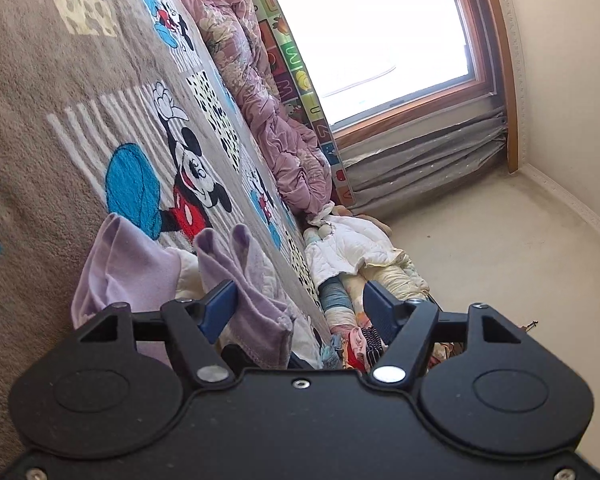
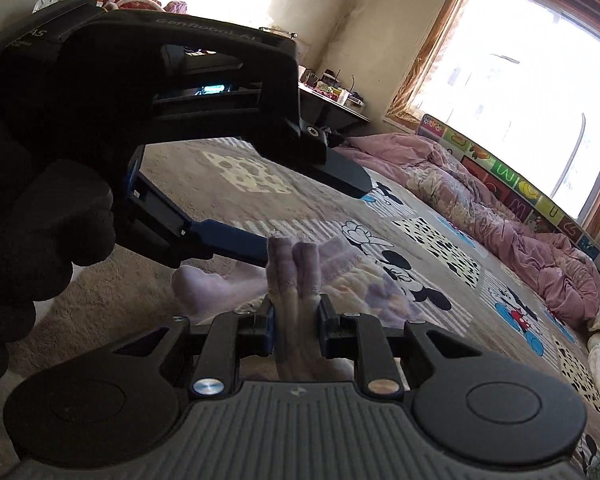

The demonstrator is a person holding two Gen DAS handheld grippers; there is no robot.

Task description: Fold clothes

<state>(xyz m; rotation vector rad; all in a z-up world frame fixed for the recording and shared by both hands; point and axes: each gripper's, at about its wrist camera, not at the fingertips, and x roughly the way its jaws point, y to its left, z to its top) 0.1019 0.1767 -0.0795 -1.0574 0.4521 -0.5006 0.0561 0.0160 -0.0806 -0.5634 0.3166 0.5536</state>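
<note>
1. Plainly, the right gripper point(image 2: 296, 320) is clamped on a bunched fold of the lilac garment point(image 2: 296, 268); the cloth stands up between its pads in several thick layers and hangs down behind them.
2. Left gripper point(image 1: 300, 304): its jaws stand apart; the left blue finger point(image 1: 220, 308) lies against a fold of the garment point(image 1: 236, 280), the right finger point(image 1: 380, 308) is clear of it; no pad presses cloth from both sides, so it holds nothing.
3. Seen from the right wrist, the left gripper point(image 2: 256, 246) comes in from the left, borne by a hand in a black glove point(image 2: 32, 216); one blue finger reaches the top of the fold that the right gripper holds.
4. The garment lies on a grey blanket point(image 1: 40, 160) with cartoon mice, near the blanket's edge; part of it is lifted, part rests on the blanket; a cream lining shows under the lilac.
5. A pink quilt point(image 2: 500, 216) lies crumpled along the blanket's far side, against an alphabet mat point(image 2: 512, 184) below a bright window point(image 2: 520, 80).
6. More clothes point(image 1: 352, 256) are heaped beyond the blanket's edge in the left wrist view.
</note>
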